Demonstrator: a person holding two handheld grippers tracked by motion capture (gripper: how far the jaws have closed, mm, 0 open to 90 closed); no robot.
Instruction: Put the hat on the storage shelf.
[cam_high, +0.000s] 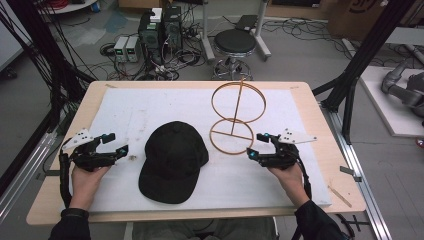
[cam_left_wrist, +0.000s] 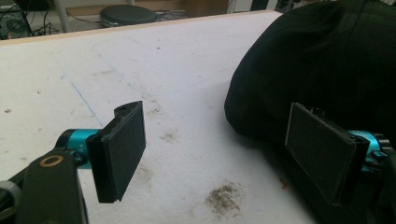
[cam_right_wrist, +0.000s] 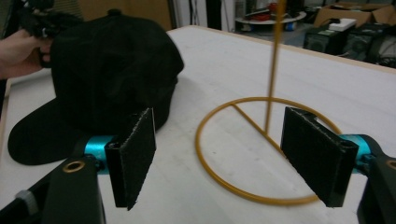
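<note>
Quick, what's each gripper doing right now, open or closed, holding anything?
Left gripper: open, holding nothing, beside the black cap.
Right gripper: open, holding nothing, near the gold wire stand.

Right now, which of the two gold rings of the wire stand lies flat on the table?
The lower ring, the one nearest the right gripper. It lies flat as the base; the upper ring stands upright on the thin rod.

Cap (cam_high: 173, 161): matt black cloth. Stand (cam_high: 238, 117): thin smooth gold-coloured metal wire. Counter (cam_high: 305, 100): pale wood edge, matt white stained sheet. Jaws: matt black, rough-faced pads (cam_right_wrist: 137, 151).
</note>
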